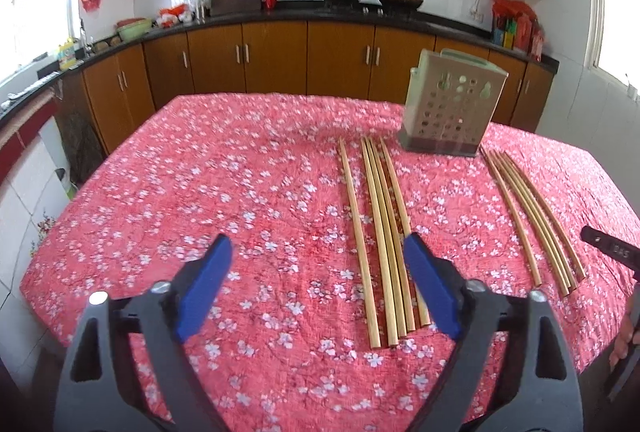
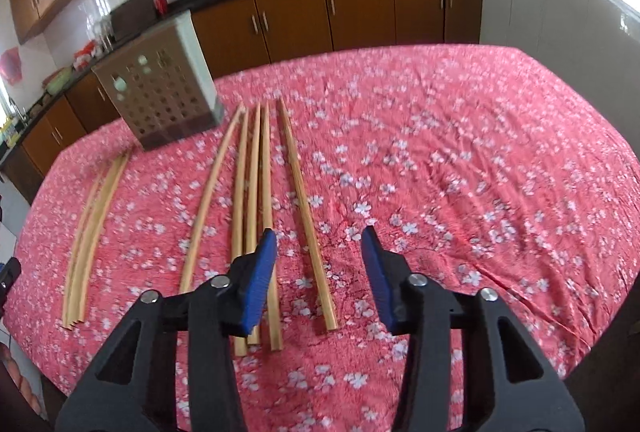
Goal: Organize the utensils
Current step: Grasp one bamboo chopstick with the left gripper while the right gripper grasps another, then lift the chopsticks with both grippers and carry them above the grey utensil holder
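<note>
Kitchen table (image 1: 200, 191), five right-hand chopsticks (image 2: 256, 191) right view, four left view

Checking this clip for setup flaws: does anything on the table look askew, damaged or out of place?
Nothing looks damaged or spilled. The chopsticks lie loose on the tablecloth in two rough groups, none yet in the holder, which stands upright. One chopstick lies a little apart from its group, angled slightly.
</note>
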A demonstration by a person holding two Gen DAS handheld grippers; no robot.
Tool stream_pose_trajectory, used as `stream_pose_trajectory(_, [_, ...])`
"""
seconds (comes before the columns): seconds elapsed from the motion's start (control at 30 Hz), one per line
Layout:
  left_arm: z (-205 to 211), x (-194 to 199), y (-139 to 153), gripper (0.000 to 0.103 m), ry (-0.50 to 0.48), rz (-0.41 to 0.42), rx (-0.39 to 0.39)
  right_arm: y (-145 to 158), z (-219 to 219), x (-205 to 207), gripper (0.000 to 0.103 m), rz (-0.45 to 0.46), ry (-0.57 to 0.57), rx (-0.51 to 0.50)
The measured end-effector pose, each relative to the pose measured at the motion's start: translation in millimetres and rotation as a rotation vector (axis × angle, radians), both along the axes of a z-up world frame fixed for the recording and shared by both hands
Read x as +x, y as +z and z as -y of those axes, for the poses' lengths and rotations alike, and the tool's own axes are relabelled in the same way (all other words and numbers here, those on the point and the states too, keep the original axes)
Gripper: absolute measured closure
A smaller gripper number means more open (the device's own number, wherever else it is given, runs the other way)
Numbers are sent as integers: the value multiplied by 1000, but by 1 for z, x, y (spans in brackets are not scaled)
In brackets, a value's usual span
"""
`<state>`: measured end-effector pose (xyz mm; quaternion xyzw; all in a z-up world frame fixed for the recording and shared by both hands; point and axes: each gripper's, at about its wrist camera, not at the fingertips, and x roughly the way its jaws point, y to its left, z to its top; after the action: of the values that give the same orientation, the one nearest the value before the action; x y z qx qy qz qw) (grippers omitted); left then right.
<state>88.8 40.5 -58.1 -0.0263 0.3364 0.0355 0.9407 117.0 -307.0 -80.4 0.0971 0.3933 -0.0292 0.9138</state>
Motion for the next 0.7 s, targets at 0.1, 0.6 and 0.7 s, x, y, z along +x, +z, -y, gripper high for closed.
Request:
stream_pose_trajectory(0.1, [-1,13,-10,33,-31,-51,-23,-14,-3,10,64,-50,20,-17])
stream_pose_trajectory(0.6, [13,65,-51,94,-150,-240,-26,-27,-11,34,94,-66,43,-57])
stream_pose_trajectory(0.7, [13,73,-51,95,-153,-231,2,-29,-12,42,95,-58,44,-59])
